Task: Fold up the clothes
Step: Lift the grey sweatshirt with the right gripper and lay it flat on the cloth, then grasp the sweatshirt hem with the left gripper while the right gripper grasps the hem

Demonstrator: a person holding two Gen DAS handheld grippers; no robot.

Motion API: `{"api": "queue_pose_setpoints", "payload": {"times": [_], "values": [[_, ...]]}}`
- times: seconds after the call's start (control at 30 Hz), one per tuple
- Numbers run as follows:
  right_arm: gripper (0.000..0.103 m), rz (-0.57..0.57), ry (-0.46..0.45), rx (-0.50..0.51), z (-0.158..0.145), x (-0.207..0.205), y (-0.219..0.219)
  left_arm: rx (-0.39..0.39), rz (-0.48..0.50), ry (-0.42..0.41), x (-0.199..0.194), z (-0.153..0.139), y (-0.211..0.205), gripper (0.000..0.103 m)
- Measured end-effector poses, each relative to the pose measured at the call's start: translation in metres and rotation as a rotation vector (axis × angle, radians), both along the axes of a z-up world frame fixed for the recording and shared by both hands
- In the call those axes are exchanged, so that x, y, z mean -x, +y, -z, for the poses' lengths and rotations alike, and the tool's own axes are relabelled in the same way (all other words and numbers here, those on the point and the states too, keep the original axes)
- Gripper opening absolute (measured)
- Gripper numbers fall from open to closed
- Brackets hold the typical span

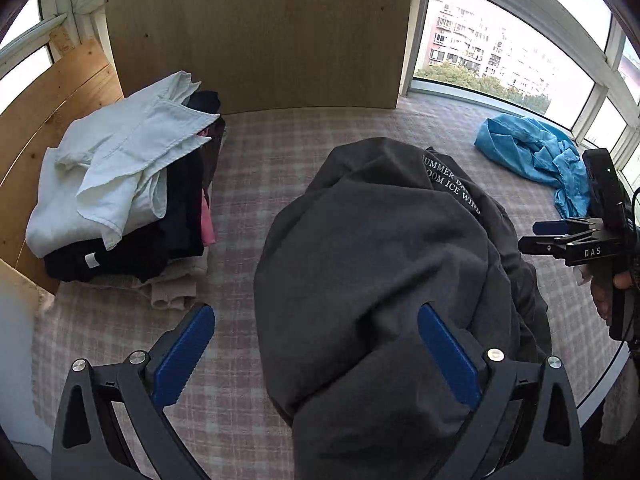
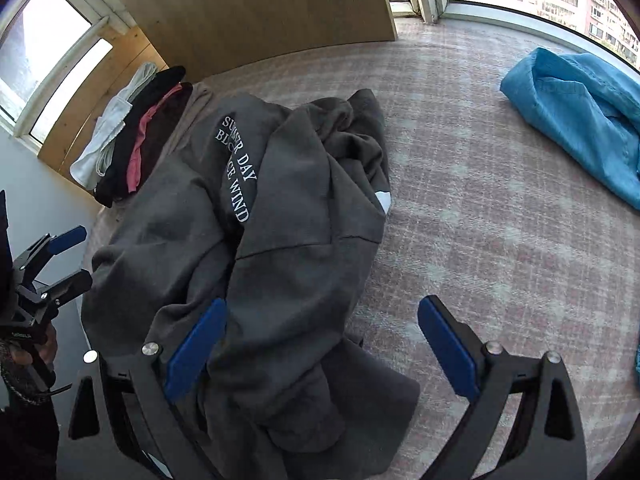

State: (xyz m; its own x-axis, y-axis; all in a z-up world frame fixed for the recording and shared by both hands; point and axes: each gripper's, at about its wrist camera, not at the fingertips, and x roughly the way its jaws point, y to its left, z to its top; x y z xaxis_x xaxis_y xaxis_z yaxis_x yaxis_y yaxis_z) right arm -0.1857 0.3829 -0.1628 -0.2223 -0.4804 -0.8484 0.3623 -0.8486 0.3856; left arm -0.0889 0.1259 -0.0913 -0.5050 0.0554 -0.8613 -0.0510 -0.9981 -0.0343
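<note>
A dark grey garment with white lettering (image 1: 380, 264) lies crumpled on the plaid bed cover; it also shows in the right wrist view (image 2: 256, 240). My left gripper (image 1: 316, 352) is open, hovering over the garment's near left part, with cloth between its blue pads but not clamped. My right gripper (image 2: 320, 348) is open over the garment's near right edge. Each gripper shows in the other's view: the right one (image 1: 544, 236) at the right edge, the left one (image 2: 68, 256) at the left edge, both open.
A stack of folded clothes topped by a white piece (image 1: 120, 188) sits at the back left by wooden boards (image 1: 52, 96). A crumpled blue garment (image 1: 536, 156) lies at the back right near the windows, also in the right wrist view (image 2: 584, 120). The plaid cover (image 2: 480, 200) lies between.
</note>
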Motion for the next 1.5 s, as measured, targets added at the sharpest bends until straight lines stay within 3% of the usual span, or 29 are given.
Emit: {"api": "queue_pose_setpoints", "payload": {"times": [0.03, 0.1, 0.17, 0.2, 0.23, 0.33, 0.43, 0.53, 0.57, 0.6, 0.63, 0.7, 0.77, 0.8, 0.83, 0.9, 0.97, 1.07, 1.17, 1.2, 1.23, 1.27, 1.3, 1.33, 1.37, 1.5], "values": [[0.056, -0.017, -0.021, 0.016, 0.002, 0.000, -0.004, -0.005, 0.023, -0.011, 0.005, 0.008, 0.009, 0.102], [0.005, -0.032, -0.057, 0.043, 0.003, -0.001, -0.006, -0.014, 0.058, -0.037, 0.015, 0.022, 0.024, 0.099], [0.005, -0.016, -0.038, 0.063, -0.011, -0.007, 0.007, -0.013, 0.075, -0.066, 0.020, 0.033, 0.035, 0.068], [0.005, -0.014, -0.027, 0.080, -0.022, -0.010, 0.014, -0.002, 0.078, -0.078, 0.021, 0.036, 0.037, 0.040], [0.005, -0.003, -0.008, 0.094, -0.035, -0.016, 0.026, 0.009, 0.080, -0.081, 0.020, 0.037, 0.037, 0.026], [0.004, 0.056, 0.076, 0.106, -0.080, -0.038, 0.072, -0.003, 0.091, -0.057, 0.007, 0.029, 0.025, 0.012], [0.004, 0.130, 0.154, 0.039, -0.110, -0.065, 0.124, 0.003, 0.068, -0.074, -0.010, 0.021, 0.005, 0.010], [0.004, 0.220, 0.100, -0.247, -0.089, -0.087, 0.159, 0.023, 0.063, -0.111, -0.031, 0.016, -0.009, 0.011], [0.005, 0.240, 0.072, -0.346, -0.076, -0.091, 0.168, 0.021, 0.068, -0.125, -0.038, 0.015, -0.011, 0.013], [0.007, 0.264, 0.052, -0.428, -0.066, -0.095, 0.178, 0.017, 0.073, -0.140, -0.044, 0.014, -0.013, 0.023], [0.009, 0.270, 0.053, -0.418, -0.064, -0.092, 0.179, 0.022, 0.072, -0.149, -0.047, 0.011, -0.013, 0.035], [0.013, 0.270, 0.063, -0.349, -0.066, -0.083, 0.176, 0.071, 0.090, -0.149, -0.046, 0.002, -0.010, 0.040], [0.039, 0.270, 0.074, -0.281, -0.067, -0.073, 0.174, 0.093, 0.124, -0.104, -0.034, -0.014, -0.002, 0.040], [0.067, 0.270, 0.079, -0.246, -0.068, -0.069, 0.172, 0.103, 0.141, -0.080, -0.027, -0.023, 0.002, 0.045], [0.072, 0.269, 0.084, -0.212, -0.069, -0.064, 0.171, 0.107, 0.161, -0.051, -0.017, -0.030, 0.008, 0.060], [0.072, 0.217, 0.125, -0.168, -0.064, -0.052, 0.162, 0.129, 0.217, 0.030, 0.010, -0.040, 0.023, 0.074], [0.072, 0.193, 0.100, -0.142, -0.048, -0.032, 0.148, 0.150, 0.279, 0.061, 0.040, -0.039, 0.038, 0.076], [0.072, 0.156, 0.009, -0.093, -0.020, -0.008, 0.131, 0.150, 0.341, 0.042, 0.088, -0.023, 0.054, 0.076], [0.072, 0.136, -0.053, -0.107, 0.003, 0.000, 0.122, 0.118, 0.338, -0.041, 0.131, 0.006, 0.058, 0.076], [0.062, 0.128, -0.068, -0.085, 0.006, -0.001, 0.119, 0.084, 0.341, -0.080, 0.141, 0.018, 0.058, 0.076], [0.028, 0.119, -0.082, -0.053, 0.008, -0.003, 0.117, 0.051, 0.345, -0.118, 0.151, 0.029, 0.057, 0.075], [0.010, 0.108, -0.087, -0.038, 0.005, -0.007, 0.116, 0.025, 0.346, -0.163, 0.156, 0.042, 0.058, 0.072], [0.005, 0.098, -0.088, -0.028, 0.000, -0.012, 0.114, 0.011, 0.348, -0.207, 0.159, 0.052, 0.059, 0.057], [0.005, 0.096, -0.068, -0.038, -0.010, -0.020, 0.113, -0.012, 0.355, -0.227, 0.156, 0.055, 0.060, 0.028], [0.004, 0.096, -0.048, -0.040, -0.022, -0.029, 0.114, -0.036, 0.361, -0.243, 0.152, 0.058, 0.061, 0.017], [0.004, 0.111, 0.032, 0.041, -0.081, -0.080, 0.134, -0.034, 0.433, -0.156, 0.098, 0.020, 0.062, 0.007]]}}
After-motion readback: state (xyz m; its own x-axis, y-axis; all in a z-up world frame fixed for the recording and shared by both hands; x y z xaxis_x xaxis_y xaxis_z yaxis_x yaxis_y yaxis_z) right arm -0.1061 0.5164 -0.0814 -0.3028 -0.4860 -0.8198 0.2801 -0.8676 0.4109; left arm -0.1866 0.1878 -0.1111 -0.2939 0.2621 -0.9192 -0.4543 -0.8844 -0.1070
